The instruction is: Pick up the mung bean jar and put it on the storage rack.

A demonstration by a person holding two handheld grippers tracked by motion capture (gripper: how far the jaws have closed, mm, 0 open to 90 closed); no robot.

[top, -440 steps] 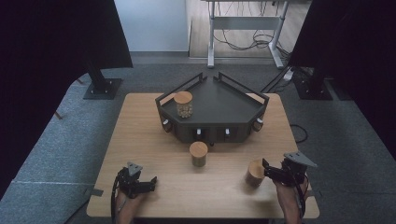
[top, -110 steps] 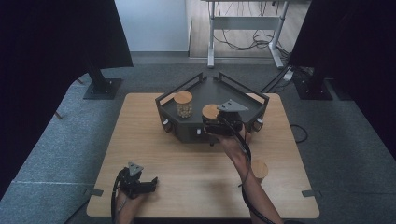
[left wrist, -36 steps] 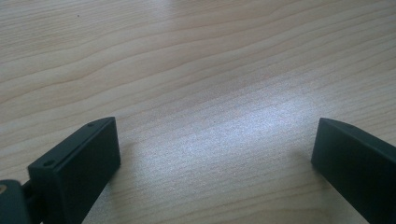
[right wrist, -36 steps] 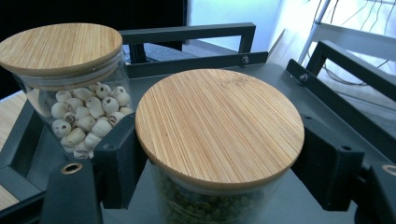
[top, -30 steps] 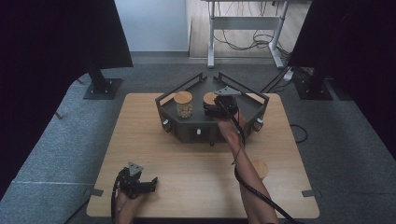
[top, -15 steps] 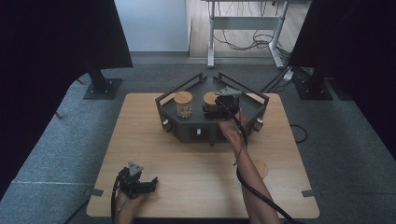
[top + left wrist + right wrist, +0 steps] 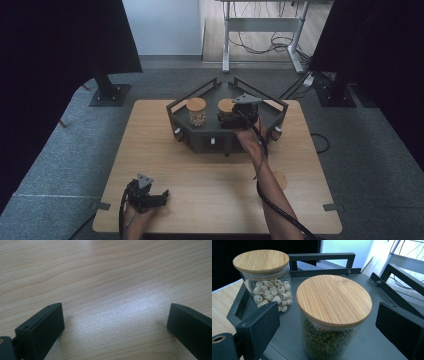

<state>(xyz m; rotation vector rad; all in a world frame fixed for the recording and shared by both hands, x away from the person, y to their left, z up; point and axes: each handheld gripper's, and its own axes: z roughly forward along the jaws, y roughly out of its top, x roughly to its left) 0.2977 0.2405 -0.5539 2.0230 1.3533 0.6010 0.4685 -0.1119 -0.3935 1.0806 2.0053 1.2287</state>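
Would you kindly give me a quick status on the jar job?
Right tongs just opened, straddling green-bean jar on black tray. Left tongs open, idle on table. Nothing blocking.

table (image 7: 165, 150): light wood | on it: black tray (image 7: 200, 140), wooden lid (image 7: 280, 180)

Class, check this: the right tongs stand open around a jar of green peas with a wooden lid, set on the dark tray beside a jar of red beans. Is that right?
Not quite. The neighbouring jar holds pale, whitish round seeds, not red beans, as the right gripper view shows. The right tongs do stand open around the pea jar on the dark tray.
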